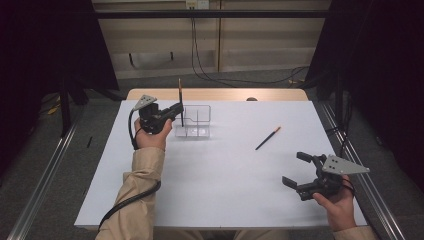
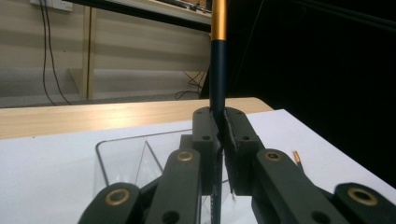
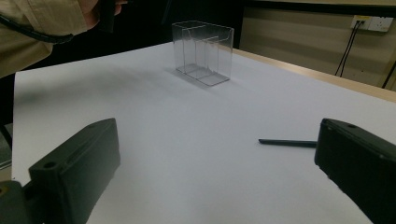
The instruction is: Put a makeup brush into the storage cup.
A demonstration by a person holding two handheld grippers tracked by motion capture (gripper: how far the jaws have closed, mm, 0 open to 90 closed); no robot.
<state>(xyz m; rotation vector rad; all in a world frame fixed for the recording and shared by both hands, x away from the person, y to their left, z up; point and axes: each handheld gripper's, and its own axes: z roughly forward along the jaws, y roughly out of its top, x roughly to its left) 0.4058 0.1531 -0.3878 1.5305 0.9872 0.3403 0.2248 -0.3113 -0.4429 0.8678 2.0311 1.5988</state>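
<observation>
**Left gripper holds a pencil upright at the clear holder**

The left gripper has its jaws closed tight on a dark pencil with a gold upper end, which stands upright between them. In the high view the pencil's lower part hangs just beyond the jaw tips, at the near left edge of the clear holder; whether its tip is inside a compartment or still above the rim cannot be told from there. The left gripper view looks along the jaws: the pencil rises out of the top of the frame, so its upper end is cut off, and its lower part disappears behind the jaw links. The holder lies just ahead of and below the jaws, its far side hidden by them.

The right gripper rests low on the white table, well apart from the left one, its jaws wide open with nothing between them. A second pencil lies flat on the table ahead of it. In the right gripper view that pencil runs behind the right-hand jaw, hiding its end. The same view shows the holder's inner dividers clearly, and the person's sleeve at the top left corner.
</observation>
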